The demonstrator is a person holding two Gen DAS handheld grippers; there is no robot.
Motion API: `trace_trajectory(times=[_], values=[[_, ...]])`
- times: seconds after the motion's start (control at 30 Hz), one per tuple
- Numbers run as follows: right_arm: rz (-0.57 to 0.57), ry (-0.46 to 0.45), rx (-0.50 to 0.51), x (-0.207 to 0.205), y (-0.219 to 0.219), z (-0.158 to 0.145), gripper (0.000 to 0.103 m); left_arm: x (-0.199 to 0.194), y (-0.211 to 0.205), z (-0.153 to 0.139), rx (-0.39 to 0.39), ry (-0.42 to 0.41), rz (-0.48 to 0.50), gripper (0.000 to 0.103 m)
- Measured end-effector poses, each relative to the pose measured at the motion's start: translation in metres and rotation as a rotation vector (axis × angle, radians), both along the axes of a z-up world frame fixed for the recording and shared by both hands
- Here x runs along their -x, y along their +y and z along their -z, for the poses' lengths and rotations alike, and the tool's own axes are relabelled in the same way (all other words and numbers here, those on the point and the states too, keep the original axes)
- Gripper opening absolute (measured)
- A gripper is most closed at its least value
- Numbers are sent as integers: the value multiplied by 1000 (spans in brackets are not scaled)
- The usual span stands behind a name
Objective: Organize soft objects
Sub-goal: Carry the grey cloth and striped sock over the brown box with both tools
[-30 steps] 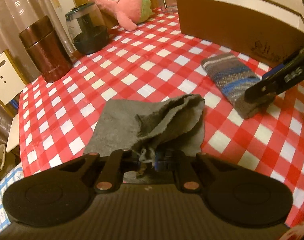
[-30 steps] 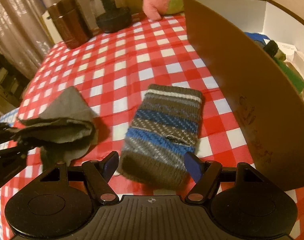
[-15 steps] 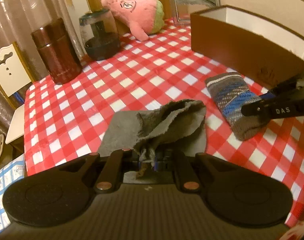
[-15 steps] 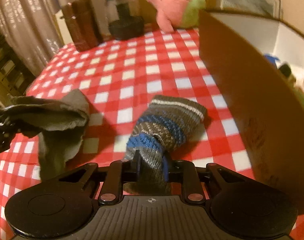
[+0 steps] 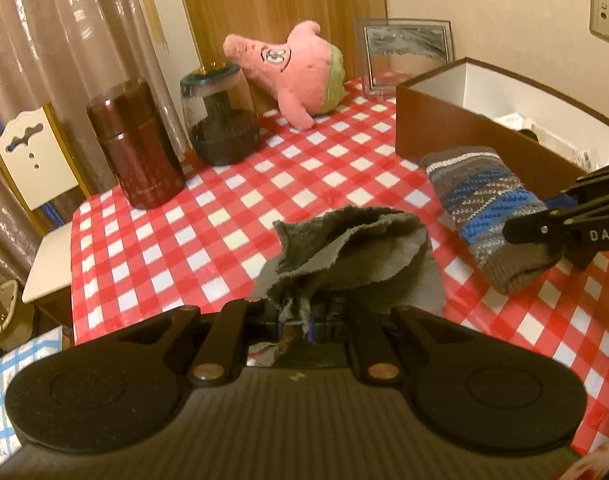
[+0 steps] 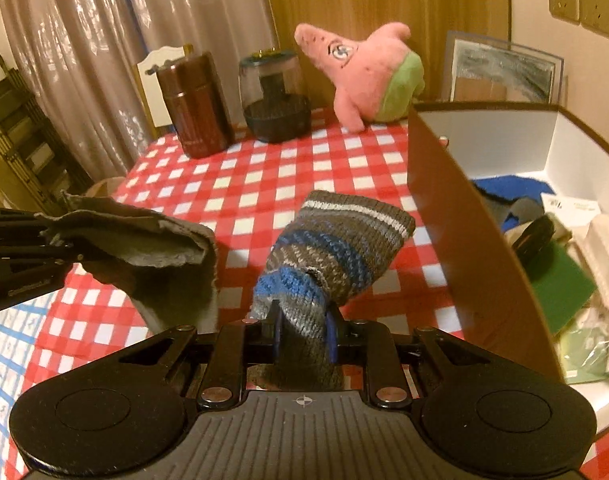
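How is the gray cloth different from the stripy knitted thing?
The gray cloth is plain, thin and ragged-edged; the striped knit sleeve is thick with blue, white and brown bands. The cloth droops in folds; the sleeve holds its shape. Both are pinched: cloth by left gripper, sleeve by right gripper.

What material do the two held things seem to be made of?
Sock: knitted yarn, probably wool or acrylic; stitch rows and stripes show. Cloth: grey, matte, fuzzy, perhaps felt or worn towel; its edges are frayed and it drapes limply.
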State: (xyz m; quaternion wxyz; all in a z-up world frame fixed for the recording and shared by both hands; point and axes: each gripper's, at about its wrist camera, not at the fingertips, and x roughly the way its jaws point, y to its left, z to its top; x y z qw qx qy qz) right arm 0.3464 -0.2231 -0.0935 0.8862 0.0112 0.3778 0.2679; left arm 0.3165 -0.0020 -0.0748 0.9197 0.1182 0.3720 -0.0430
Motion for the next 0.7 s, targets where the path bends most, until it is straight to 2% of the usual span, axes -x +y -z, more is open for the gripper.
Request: trace_trajectory(times=[0.43,0.7], values=[[29,-82,-2,8,-26,-43,21,-17,-26,-43,-12,-115,60,10],[76,-136,20,9,-51,-69,21,-36,-56,-72,1,-187,134,10]])
